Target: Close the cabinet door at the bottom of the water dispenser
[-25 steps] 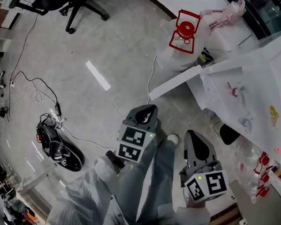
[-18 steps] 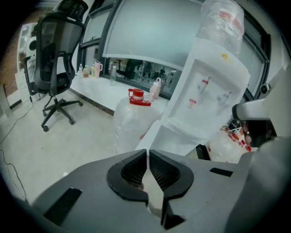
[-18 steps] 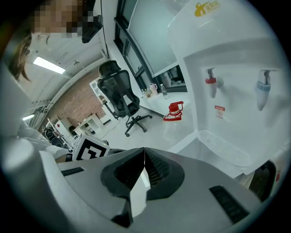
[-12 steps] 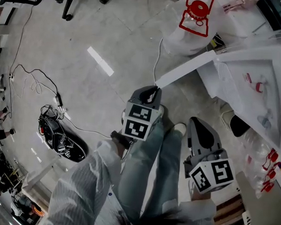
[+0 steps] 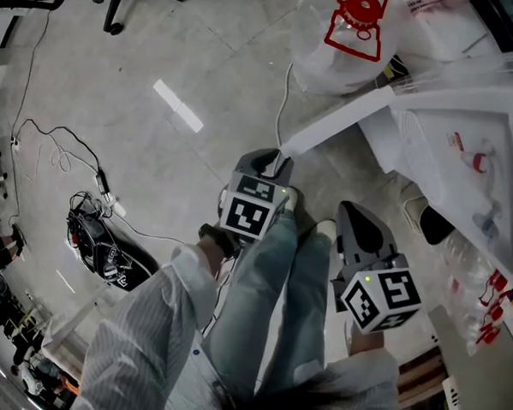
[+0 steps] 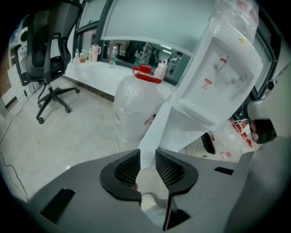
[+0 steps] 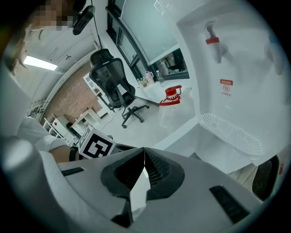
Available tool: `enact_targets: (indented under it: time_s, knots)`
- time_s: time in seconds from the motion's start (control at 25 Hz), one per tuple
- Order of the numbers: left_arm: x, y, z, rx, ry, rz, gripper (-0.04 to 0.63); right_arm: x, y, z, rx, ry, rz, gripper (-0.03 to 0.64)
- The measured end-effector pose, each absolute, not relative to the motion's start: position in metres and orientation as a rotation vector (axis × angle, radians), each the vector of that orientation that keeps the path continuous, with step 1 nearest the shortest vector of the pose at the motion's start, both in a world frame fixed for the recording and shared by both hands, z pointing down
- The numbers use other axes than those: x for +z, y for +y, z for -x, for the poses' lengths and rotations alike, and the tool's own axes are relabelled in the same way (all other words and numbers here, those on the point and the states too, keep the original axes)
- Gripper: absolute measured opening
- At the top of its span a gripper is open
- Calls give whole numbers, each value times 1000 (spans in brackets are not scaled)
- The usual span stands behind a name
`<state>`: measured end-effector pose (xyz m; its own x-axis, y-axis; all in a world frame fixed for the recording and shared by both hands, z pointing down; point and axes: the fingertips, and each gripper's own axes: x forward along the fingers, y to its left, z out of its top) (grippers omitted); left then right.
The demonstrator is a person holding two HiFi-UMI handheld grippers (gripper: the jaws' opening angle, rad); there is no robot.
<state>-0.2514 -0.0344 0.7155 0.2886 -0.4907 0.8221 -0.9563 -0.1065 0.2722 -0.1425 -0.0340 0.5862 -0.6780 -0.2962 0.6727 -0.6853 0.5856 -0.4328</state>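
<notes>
head view looks steeply down from above; both gripper views face the nearby water dispenser point(image 6: 218, 77), seen in all.

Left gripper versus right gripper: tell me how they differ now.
The left gripper has its jaws apart, having just been opening, with nothing pressed between them; the right gripper has its jaws shut and empty. The left gripper sits at the open cabinet door edge; the right gripper hangs back from it. Both point downward.

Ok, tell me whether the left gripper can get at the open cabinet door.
Probably yes: the left gripper has just been opening its jaws, nothing pressed between them, and the cabinet door shows its free edge just ahead, unobstructed.
</notes>
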Motion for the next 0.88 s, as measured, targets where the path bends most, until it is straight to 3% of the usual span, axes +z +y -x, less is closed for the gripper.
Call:
enact_targets:
  time_s: [0.52,0.88]
  knots:
    - [736,-47,246,804,-1158,-1814,232,633,-22,156,992,-2164,-727,14]
    - [767,-33,240,930,-1066,-1773,233,635,-9,160,1020,-2140,-727,14]
